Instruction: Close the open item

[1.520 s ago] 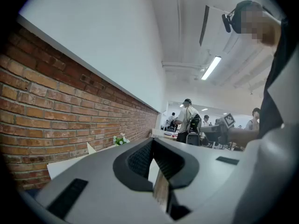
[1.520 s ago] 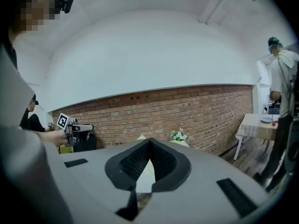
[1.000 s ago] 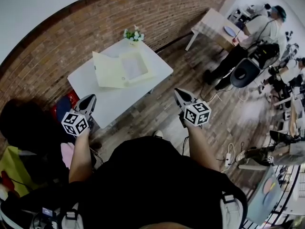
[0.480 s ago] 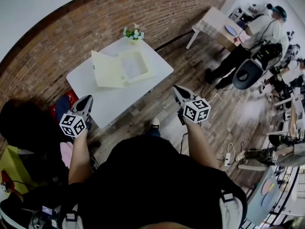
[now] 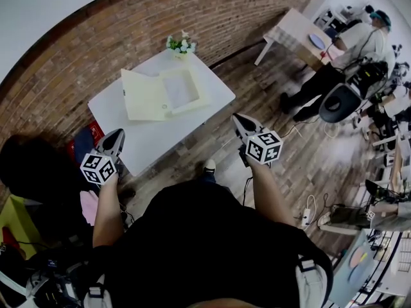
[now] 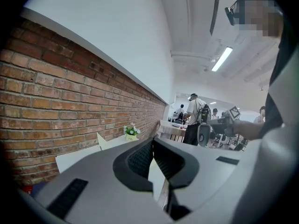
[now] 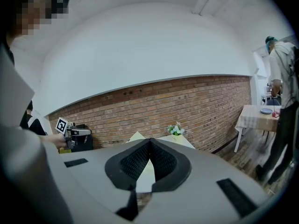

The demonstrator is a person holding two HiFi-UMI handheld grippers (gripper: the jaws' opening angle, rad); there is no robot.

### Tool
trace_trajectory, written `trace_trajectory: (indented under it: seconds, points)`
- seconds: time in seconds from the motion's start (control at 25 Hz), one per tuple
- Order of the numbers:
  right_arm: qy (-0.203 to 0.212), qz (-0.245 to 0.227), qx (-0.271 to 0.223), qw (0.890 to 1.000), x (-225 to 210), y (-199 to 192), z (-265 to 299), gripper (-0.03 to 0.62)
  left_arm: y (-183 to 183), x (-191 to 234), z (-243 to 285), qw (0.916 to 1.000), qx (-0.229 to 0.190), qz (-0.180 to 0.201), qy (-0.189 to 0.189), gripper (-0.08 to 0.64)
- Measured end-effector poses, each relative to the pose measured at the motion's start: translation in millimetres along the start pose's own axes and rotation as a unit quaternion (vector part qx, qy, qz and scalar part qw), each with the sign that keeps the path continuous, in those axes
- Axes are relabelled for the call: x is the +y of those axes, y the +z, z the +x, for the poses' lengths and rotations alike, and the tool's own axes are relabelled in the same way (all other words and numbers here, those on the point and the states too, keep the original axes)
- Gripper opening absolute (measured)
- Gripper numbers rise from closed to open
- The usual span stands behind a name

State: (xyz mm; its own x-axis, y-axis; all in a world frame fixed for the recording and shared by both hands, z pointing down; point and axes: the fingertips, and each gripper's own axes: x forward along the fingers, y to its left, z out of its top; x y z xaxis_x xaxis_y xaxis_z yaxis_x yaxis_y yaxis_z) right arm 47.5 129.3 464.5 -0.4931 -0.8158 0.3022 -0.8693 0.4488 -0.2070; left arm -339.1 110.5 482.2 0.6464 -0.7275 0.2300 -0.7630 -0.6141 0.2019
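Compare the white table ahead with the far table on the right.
The white table holds an open cream folder and a flower pot; the far table holds a blue plate. The white table has a bare top; the far table wears a pale cloth. Both stand near the brick wall.

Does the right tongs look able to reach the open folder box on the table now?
Probably not yet: the right tongs, shut, look short of the table. Nothing stands between them and the folder box; a step closer should do.
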Motion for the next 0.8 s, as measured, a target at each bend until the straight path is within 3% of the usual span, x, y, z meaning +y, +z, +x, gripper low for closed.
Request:
trace_trajectory:
  seconds: [0.8]
  points:
    - [0.026, 0.01, 0.041, 0.999, -61.5, -18.1, 49.0, 0.02, -6.1, 11.7, 67.0, 0.999, 0.025, -0.017, 0.032, 0.012]
